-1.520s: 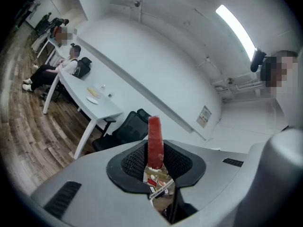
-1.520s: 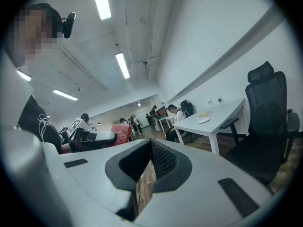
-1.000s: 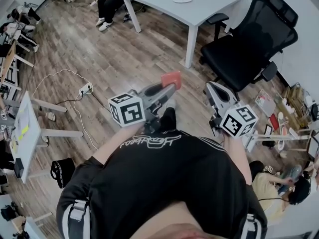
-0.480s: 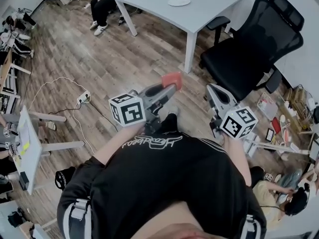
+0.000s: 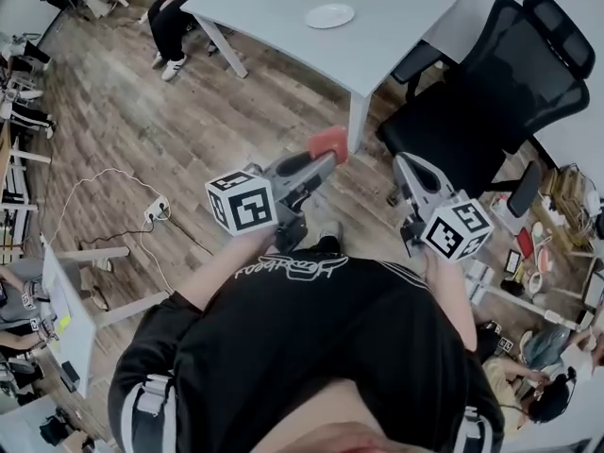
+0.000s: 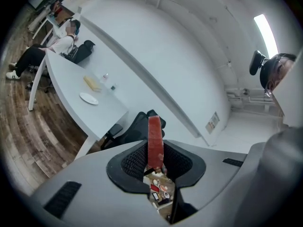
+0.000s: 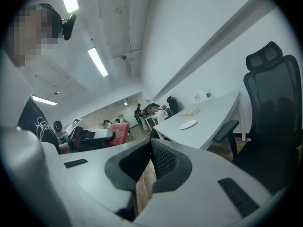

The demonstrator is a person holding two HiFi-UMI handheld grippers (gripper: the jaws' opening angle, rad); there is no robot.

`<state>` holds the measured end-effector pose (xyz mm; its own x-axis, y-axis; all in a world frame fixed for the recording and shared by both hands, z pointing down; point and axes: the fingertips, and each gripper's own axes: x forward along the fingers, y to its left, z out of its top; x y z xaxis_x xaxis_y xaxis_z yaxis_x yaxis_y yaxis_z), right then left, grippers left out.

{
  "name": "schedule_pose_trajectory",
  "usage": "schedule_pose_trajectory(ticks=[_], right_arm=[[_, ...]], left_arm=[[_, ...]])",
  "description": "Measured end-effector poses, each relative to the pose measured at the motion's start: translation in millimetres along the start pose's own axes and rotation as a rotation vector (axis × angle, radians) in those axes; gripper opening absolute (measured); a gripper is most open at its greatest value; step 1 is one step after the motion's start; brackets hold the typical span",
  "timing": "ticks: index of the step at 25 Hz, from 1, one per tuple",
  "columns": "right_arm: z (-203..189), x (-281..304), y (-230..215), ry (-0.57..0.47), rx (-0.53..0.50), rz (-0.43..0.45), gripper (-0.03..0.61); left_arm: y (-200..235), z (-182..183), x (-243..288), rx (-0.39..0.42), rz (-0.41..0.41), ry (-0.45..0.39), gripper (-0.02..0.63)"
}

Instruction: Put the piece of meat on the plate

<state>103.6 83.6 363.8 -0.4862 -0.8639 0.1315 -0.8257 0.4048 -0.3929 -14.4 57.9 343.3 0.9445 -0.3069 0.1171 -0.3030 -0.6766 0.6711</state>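
Observation:
A red slab of meat [image 5: 327,143] stands on edge between the jaws of my left gripper [image 5: 325,159], which is shut on it and held out over the wood floor. In the left gripper view the meat [image 6: 155,138] rises upright from the pads. The white plate [image 5: 330,15] lies on the pale table [image 5: 283,8] ahead, some way beyond both grippers; it also shows in the left gripper view as the plate [image 6: 88,98] and in the right gripper view as the plate [image 7: 188,124]. My right gripper [image 5: 406,163] is shut with nothing in it, level with the left.
A black office chair [image 5: 491,83] stands right of the table's near leg [image 5: 358,121], just ahead of my right gripper. A yellowish block [image 6: 92,83] lies on the table past the plate. A seated person [image 5: 175,17] is at the table's far left. Cables and a power strip [image 5: 156,210] lie on the floor at left.
The table, the plate and the chair have come nearer and lower in the head view as I walk toward them. Both grippers keep their pose, and the meat stays clamped.

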Motion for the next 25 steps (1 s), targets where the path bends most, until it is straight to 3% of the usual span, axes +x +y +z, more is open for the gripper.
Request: schedule_pose_trajectory(ticks=[7,14,25], right_arm=[[17.0,73.9,-42.2,0.029,0.033,-0.011,0.008],[31.1,127.1,-63.7,0.039,0.026,-0.015,0.008],[50.6,153.9,-51.9,0.039,-0.037,0.006,0.008]], left_arm=[[63.0,54.8,34.7,-0.023,0.001,0.016,0.092],[104.5,87.4,46.6,-0.03,-0.008,0.01,0.092],[119.8,112.2,31.8,-0.02,-0.014,-0.044,0.092]])
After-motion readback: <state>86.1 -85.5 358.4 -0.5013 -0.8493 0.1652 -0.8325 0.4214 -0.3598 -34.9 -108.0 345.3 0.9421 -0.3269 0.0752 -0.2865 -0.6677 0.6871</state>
